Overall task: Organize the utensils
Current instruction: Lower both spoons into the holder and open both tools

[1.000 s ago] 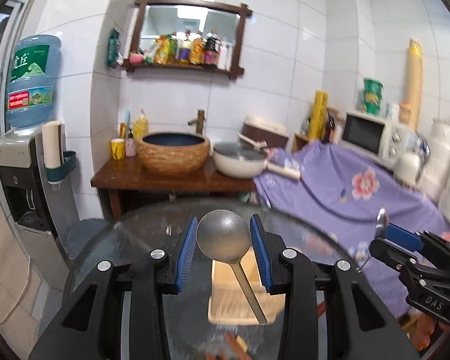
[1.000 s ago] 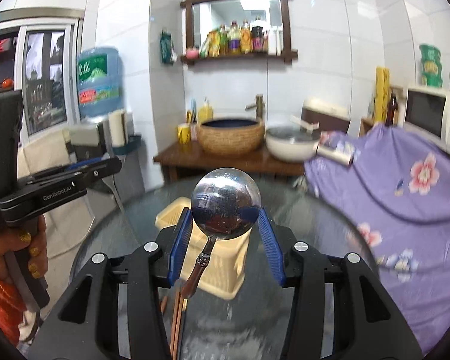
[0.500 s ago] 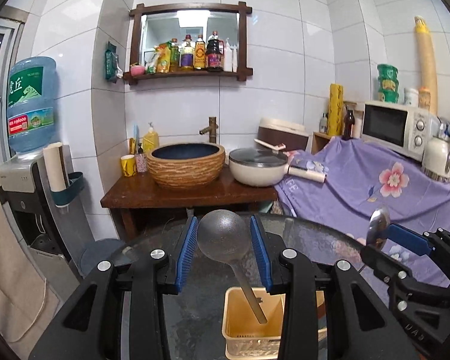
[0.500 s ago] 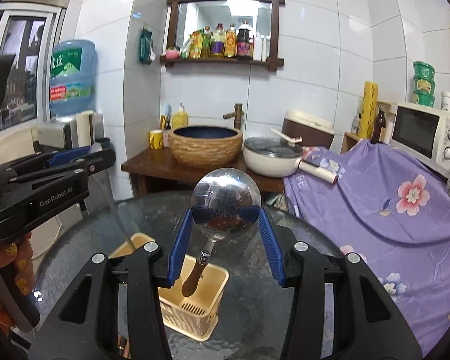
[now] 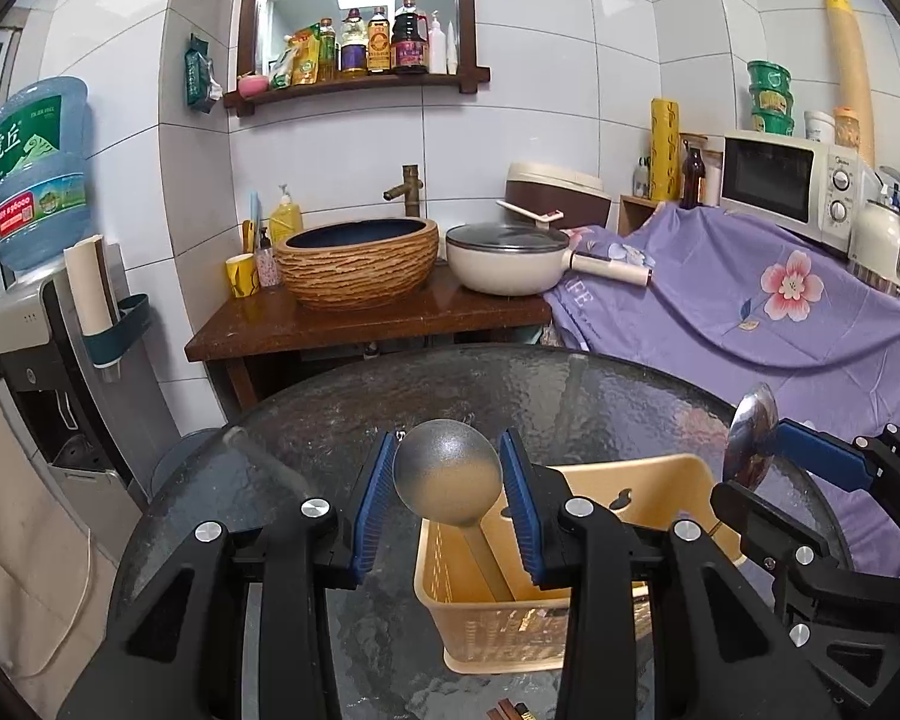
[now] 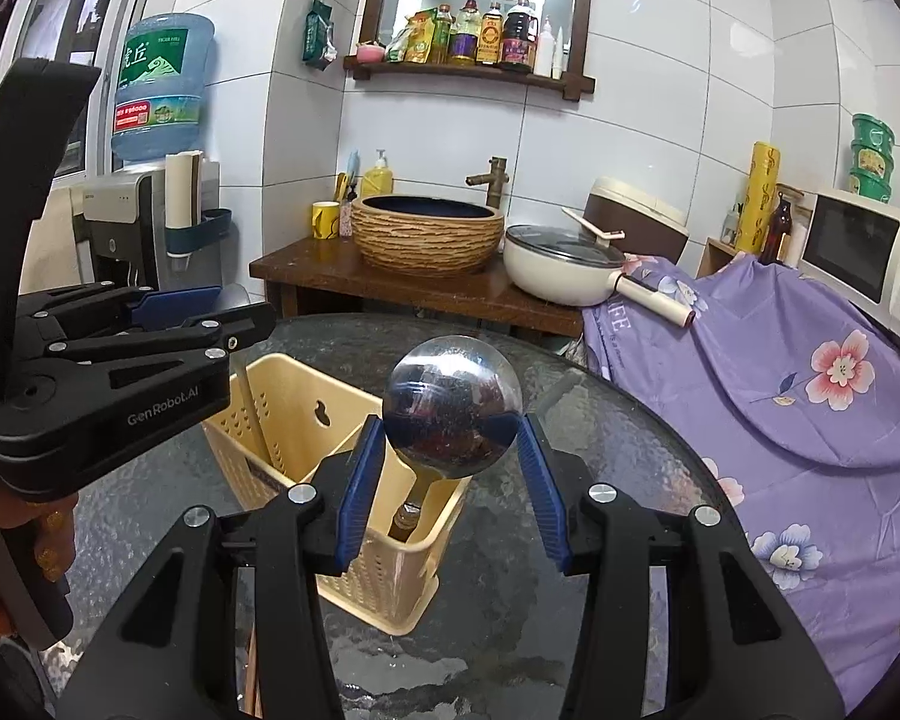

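My left gripper [image 5: 447, 507] is shut on a matte grey spoon [image 5: 447, 471], bowl up, its handle reaching down into the yellow plastic utensil basket [image 5: 570, 618] on the round glass table [image 5: 342, 420]. My right gripper [image 6: 453, 483] is shut on a shiny steel spoon [image 6: 453, 405], bowl up, its handle dipping into the same basket [image 6: 288, 414]. The right gripper also shows in the left wrist view [image 5: 768, 456] at the basket's right side. The left gripper shows in the right wrist view [image 6: 150, 324] at the basket's left.
Chopstick ends [image 5: 513, 708] lie on the glass near the front edge. Behind the table stand a wooden stand with a woven basin [image 5: 360, 261] and a white pan [image 5: 507, 258]. A purple cloth [image 5: 750, 312] covers the right side. A water dispenser [image 5: 36, 300] stands left.
Both grippers have come down and forward over the basket with their spoons. The basket now sits closer under both, and both handles reach into it.
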